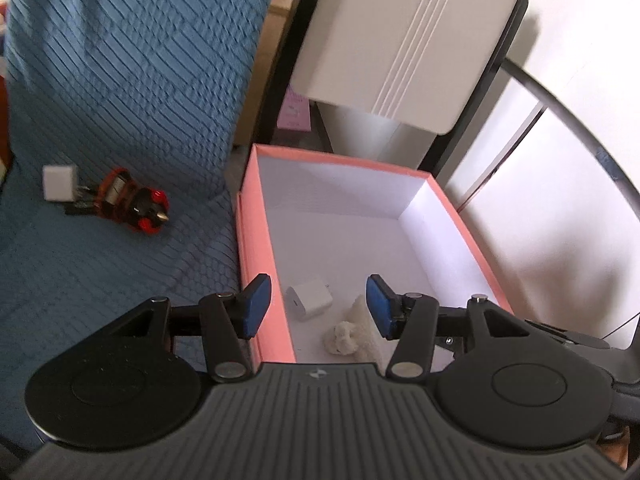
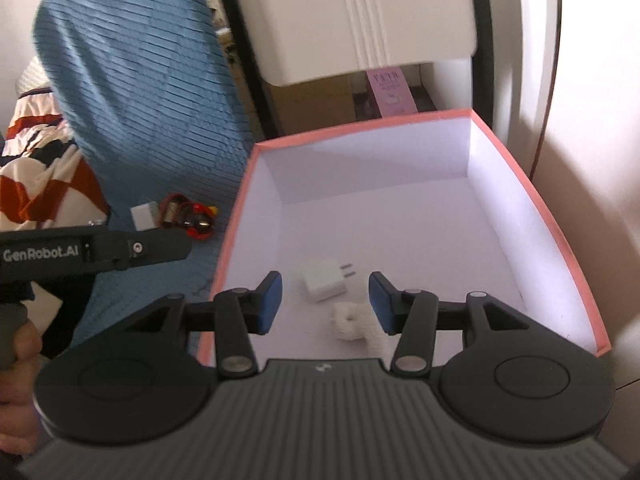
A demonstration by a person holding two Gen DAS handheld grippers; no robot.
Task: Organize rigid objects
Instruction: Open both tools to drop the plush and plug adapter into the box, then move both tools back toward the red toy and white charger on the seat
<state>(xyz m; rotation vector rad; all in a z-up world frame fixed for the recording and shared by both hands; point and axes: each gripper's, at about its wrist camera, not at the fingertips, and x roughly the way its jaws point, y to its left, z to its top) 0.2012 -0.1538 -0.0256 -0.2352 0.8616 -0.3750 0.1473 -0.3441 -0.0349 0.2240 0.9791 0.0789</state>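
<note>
A pink box (image 1: 247,240) with a white inside stands beside a blue-covered seat. In it lie a white charger plug (image 1: 310,298) and a white fuzzy lump (image 1: 352,334). My left gripper (image 1: 318,302) hovers open above the box's near left corner, with nothing between its blue pads. From the right wrist, the same charger plug (image 2: 324,286) and fuzzy lump (image 2: 352,322) lie below my right gripper (image 2: 325,302), which is open and empty over the box (image 2: 236,216). A red toy car (image 1: 134,202) and a small white cube (image 1: 59,183) rest on the blue cover, left of the box.
A white chair back (image 1: 400,40) with a black frame rises behind the box. The blue ribbed cover (image 1: 120,80) drapes up at the left. A pink booklet (image 1: 296,114) lies beyond the box. A person's hand (image 2: 16,344) holds the left tool's handle. Patterned bedding (image 2: 36,184) sits far left.
</note>
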